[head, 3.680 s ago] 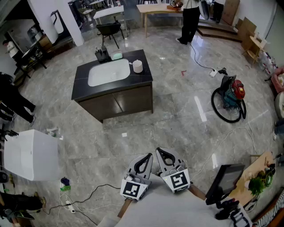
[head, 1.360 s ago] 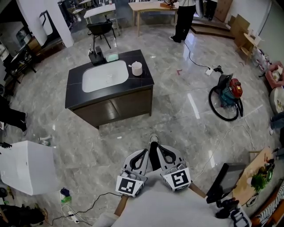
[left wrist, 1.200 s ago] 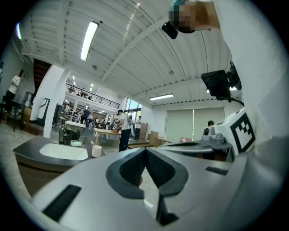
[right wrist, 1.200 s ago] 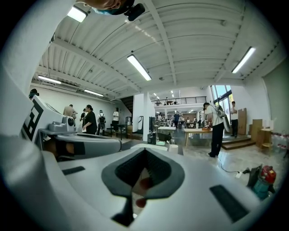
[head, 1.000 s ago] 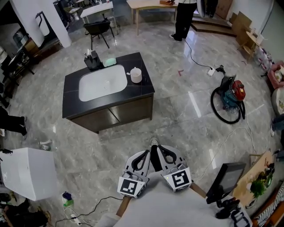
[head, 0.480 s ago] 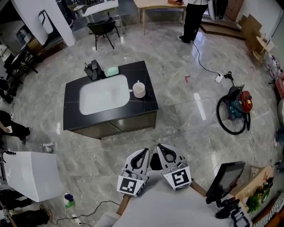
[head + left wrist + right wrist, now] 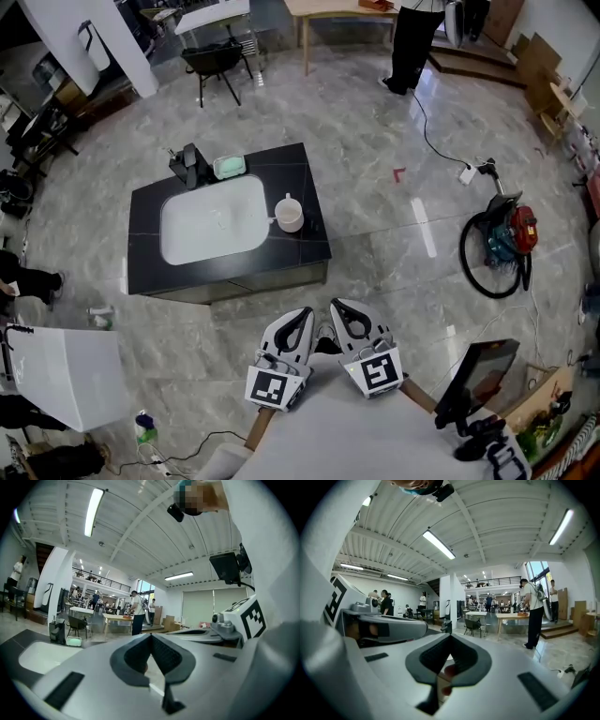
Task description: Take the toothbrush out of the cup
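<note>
A white cup (image 7: 290, 215) stands on the black counter (image 7: 314, 246) of a sink island, at the right of the white basin (image 7: 213, 219). A thin pale stick (image 7: 277, 219) juts from the cup toward the basin; it is too small to tell whether it is the toothbrush. My left gripper (image 7: 307, 318) and right gripper (image 7: 337, 308) are held side by side close to my body, well short of the island, both shut and empty. The left gripper (image 7: 151, 635) and the right gripper (image 7: 450, 637) show their jaw tips meeting in their own views.
A green soap dish (image 7: 230, 166) and a black dispenser (image 7: 190, 164) sit at the counter's far edge. A white box (image 7: 61, 375) stands at left, and cables and a bottle (image 7: 142, 427) lie on the floor. A red vacuum (image 7: 521, 231) is at right. A person (image 7: 412, 42) stands by a wooden table.
The sink island has come closer and lower in the head view as I walk toward it. Both grippers stay shut in the same place before my body.
</note>
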`<state>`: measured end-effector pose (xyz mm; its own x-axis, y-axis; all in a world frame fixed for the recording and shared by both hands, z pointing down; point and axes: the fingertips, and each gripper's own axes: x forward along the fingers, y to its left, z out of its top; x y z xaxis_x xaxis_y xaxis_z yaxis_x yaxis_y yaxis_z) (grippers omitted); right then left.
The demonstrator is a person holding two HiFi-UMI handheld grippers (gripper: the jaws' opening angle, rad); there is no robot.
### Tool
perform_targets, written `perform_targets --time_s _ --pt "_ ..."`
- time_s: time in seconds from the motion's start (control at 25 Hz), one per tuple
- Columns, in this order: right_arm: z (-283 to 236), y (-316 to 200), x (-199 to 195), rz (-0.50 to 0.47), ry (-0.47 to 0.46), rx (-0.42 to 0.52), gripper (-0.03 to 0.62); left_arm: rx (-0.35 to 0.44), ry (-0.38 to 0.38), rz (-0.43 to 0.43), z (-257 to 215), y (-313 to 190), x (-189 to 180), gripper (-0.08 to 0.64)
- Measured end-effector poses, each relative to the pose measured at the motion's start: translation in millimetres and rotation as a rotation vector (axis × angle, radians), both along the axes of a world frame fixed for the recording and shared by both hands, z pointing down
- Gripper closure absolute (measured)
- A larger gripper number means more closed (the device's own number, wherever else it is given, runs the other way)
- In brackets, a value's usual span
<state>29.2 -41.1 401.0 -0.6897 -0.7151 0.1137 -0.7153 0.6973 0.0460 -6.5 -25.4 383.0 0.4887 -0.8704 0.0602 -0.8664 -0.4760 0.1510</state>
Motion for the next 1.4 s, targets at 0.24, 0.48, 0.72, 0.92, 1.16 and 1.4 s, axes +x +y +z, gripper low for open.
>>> perform_targets --time_s 0.24,0.48,0.72,0.92,1.16,1.4 --pt "0.0 -29.0 -8.3 -0.040 0.012 0.028 0.588 -0.001 -0.012 -0.033 1.7 -27.5 -8.3 0.555" --pt "-2.0 -44.2 -13.2 -0.059 0.026 0.046 0.588 -0.005 -0.009 -0.054 -0.4 -40.9 -13.4 0.555" --pt "-5.4 -51.1 -22.7 -0.026 -0.042 0.027 0.588 -0.040 -0.107 -0.042 8.9 -43.3 -30.7 0.557" --pt "-8.6 -56.6 -36.8 0.024 -0.092 0.023 0.588 -0.067 -0.064 -0.042 12.0 -42.3 -49.1 0.555" --pt "0.0 -62.3 -46.4 0.103 -0.139 -0.036 0.588 -0.099 -0.080 -0.026 19.5 -38.1 -63.7 0.557" --pt "12.0 -80.0 -52.1 0.203 -0.175 -0.055 0.588 -0.159 -0.040 -0.040 35.5 -34.3 -74.6 0.555"
